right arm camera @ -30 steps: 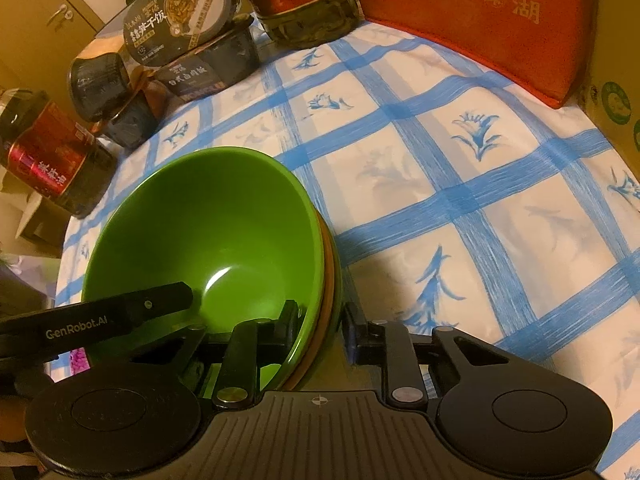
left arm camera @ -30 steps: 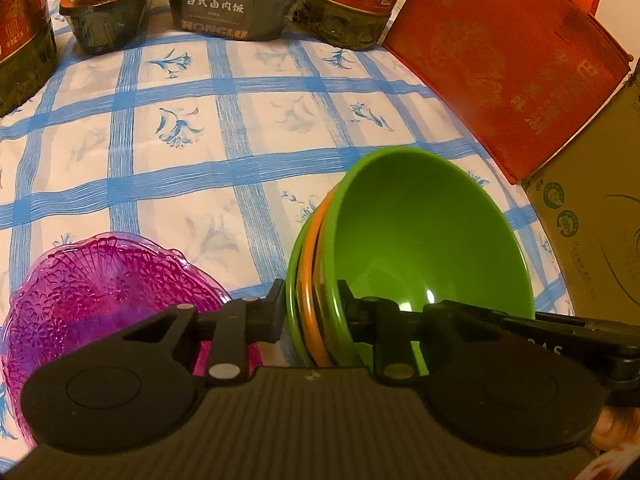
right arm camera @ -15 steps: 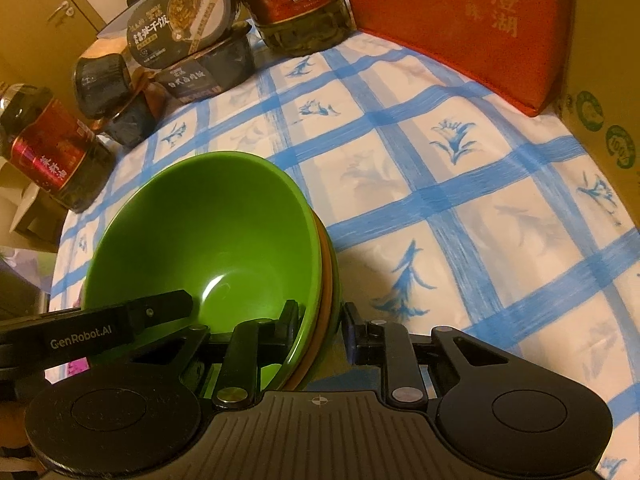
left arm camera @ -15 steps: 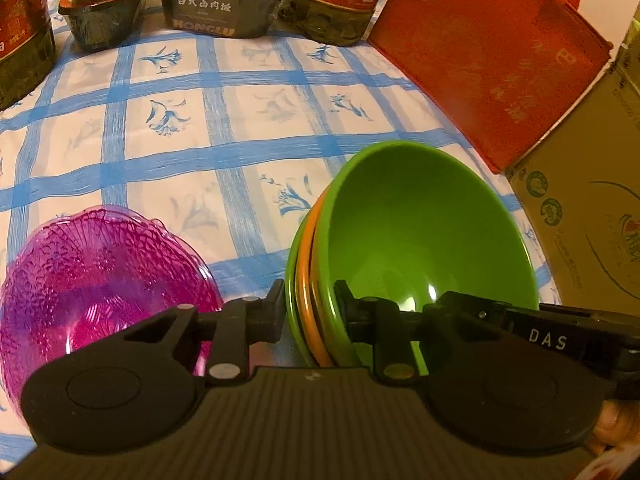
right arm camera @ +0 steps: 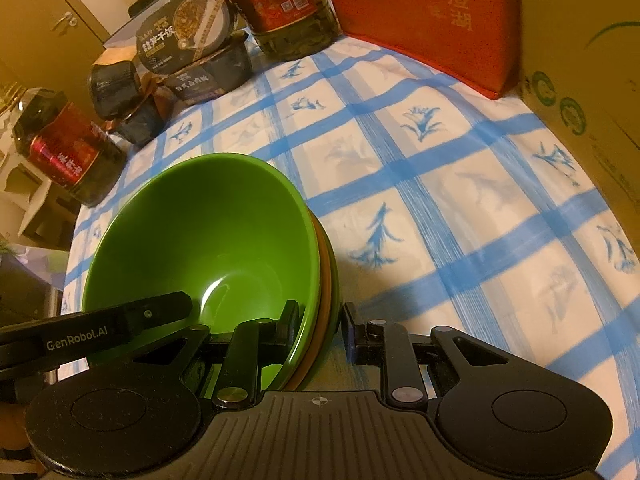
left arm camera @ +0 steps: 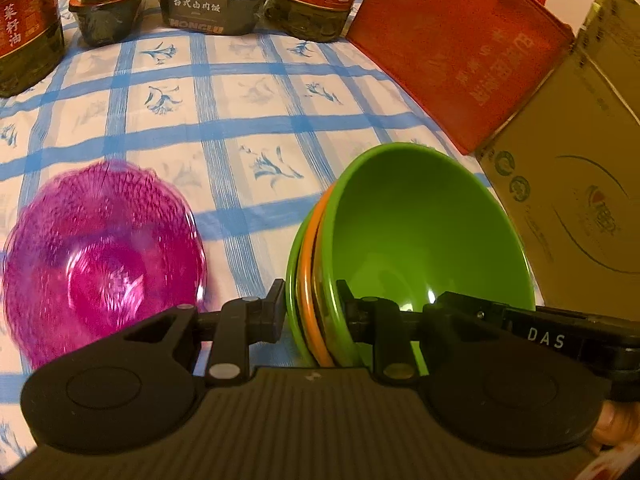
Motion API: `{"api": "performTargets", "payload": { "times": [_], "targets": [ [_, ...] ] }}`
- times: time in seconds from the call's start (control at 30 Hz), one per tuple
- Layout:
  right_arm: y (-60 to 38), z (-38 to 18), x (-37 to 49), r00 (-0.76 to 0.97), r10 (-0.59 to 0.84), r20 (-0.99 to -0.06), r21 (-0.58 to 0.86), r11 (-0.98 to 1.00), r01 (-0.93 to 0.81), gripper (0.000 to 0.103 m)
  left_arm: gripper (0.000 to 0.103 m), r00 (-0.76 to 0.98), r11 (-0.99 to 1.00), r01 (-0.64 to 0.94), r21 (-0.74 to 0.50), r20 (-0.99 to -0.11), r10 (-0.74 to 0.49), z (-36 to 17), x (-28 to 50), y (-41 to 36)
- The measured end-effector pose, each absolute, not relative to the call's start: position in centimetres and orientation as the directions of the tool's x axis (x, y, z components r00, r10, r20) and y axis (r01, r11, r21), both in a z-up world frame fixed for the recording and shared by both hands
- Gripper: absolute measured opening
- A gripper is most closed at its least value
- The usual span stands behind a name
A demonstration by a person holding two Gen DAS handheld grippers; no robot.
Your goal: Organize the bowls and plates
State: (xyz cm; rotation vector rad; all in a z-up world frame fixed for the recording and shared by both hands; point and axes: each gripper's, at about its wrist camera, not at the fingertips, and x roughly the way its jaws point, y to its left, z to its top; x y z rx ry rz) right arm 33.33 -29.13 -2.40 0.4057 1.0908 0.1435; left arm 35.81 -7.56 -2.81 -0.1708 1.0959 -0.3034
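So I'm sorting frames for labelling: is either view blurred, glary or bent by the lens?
Left wrist view: the purple glass dish is smeared by motion blur, and a small glare spot sits inside the green bowl. Right wrist view: sharper, with a white highlight in the bowl's bottom and a soft shadow on the checked tablecloth beside it. Both views: warm orange cast, grid lines bowed by the fisheye.

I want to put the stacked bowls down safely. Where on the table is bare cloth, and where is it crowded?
Bare checked cloth lies between the bowls and the red bag, and between the pink dish and the bowls. The far edge is crowded with food boxes and oil bottles; a cardboard box borders the right.
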Motion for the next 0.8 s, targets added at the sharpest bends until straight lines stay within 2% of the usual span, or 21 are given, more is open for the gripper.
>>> {"api": "performTargets", "payload": {
  "times": [0.43, 0.8],
  "targets": [
    [-28.4, -0.5, 27.7, 0.475, 0.329, -0.816, 0.398, 0.916, 0.05, 0.023, 0.022, 0.446, 0.944, 0.121, -0.306, -0.833, -0.327, -1.2, 29.0, -6.3],
    [-24.6, -0.2, 23.5, 0.458, 0.361, -0.812, 0.392, 0.919, -0.029, 0.023, 0.022, 0.465, 0.947, 0.042, -0.319, -0.833, -0.301, -1.4, 22.9, -2.2]
  ]
}}
